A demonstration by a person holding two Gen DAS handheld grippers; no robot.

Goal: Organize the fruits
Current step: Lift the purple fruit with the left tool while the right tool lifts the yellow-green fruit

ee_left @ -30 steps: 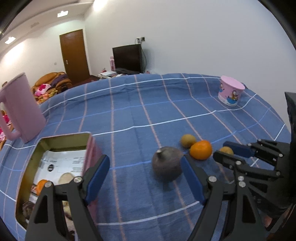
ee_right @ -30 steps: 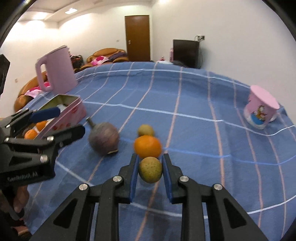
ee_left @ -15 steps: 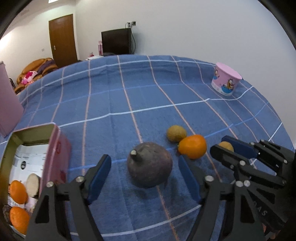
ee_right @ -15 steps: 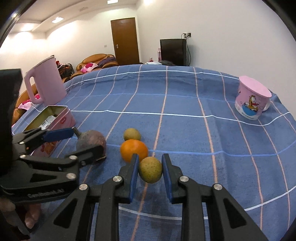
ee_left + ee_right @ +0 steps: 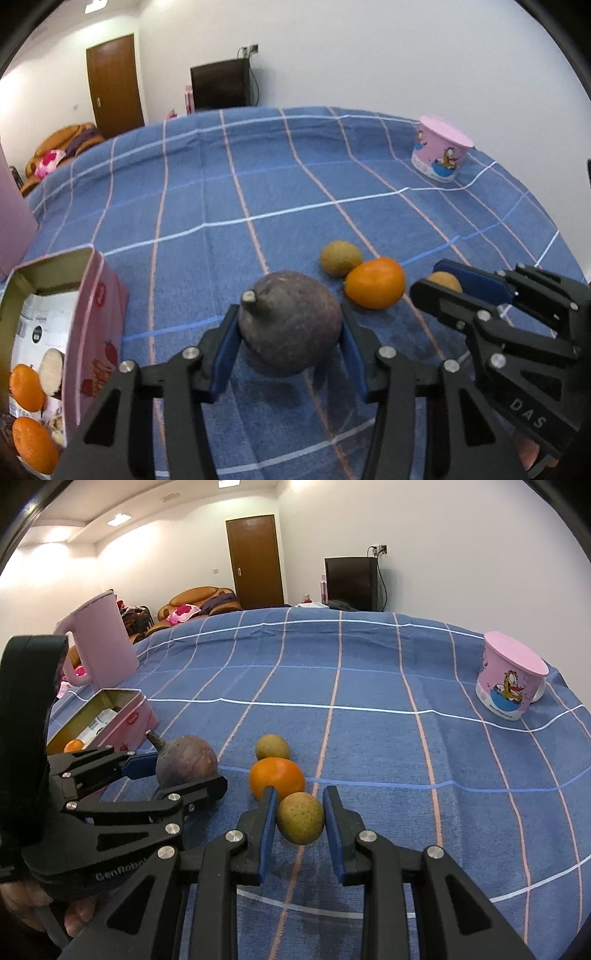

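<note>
My left gripper (image 5: 288,343) is shut on a dark purple round fruit with a stem (image 5: 290,326), which rests on the blue checked cloth; the fruit also shows in the right wrist view (image 5: 186,760). My right gripper (image 5: 300,812) is shut on a small yellow-green fruit (image 5: 301,818), just in front of an orange (image 5: 277,779) and another yellow-green fruit (image 5: 272,747). In the left wrist view the orange (image 5: 375,282) and the second yellow-green fruit (image 5: 340,257) lie to the right of the purple fruit. A pink tin box (image 5: 94,314) at left holds oranges and other fruit.
A pink cartoon cup (image 5: 511,681) stands upside down at the far right of the table. A tall pink jug (image 5: 101,635) stands behind the tin box (image 5: 131,720). The blue cloth (image 5: 369,686) covers the table to its far edge.
My left gripper moved forward around the purple fruit and its fingers closed onto it. My right gripper stays shut on the small yellow-green fruit.
</note>
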